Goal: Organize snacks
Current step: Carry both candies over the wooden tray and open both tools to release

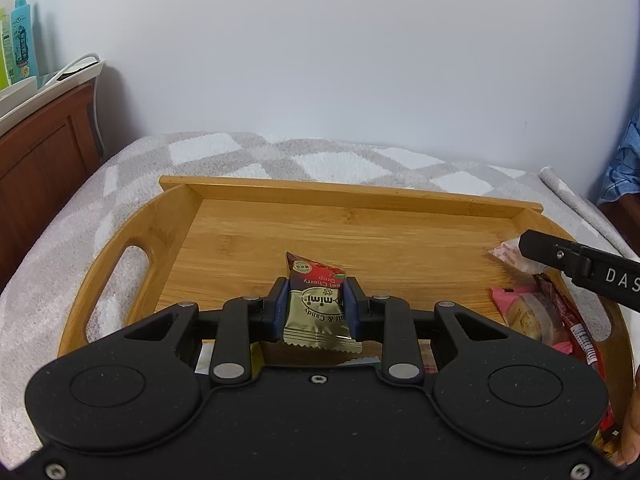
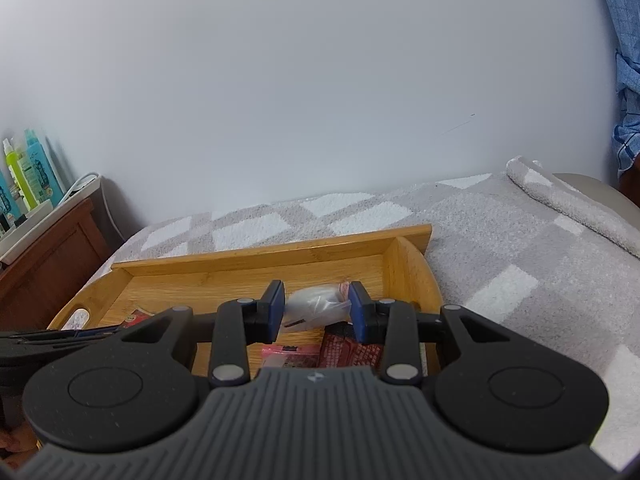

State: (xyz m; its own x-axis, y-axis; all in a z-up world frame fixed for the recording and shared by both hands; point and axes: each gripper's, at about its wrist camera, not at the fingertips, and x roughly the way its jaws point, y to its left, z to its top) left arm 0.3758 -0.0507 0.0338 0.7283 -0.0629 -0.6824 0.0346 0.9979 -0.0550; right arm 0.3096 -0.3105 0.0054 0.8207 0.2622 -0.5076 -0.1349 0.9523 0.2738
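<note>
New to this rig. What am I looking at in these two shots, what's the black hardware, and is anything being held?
No robot here: a person carries a handheld two-finger tool in each hand, with a fisheye camera on each looking along its fingers.

Left-wrist view: the left tool is shut on a gold-and-red candy packet over a bamboo tray. The right tool's finger enters from the right.

Right-wrist view: the right tool has its blue pads either side of a clear-wrapped snack; whether it grips is unclear. A pink packet and a red packet lie below. The tray sits on a grey-and-white checked blanket.
</note>
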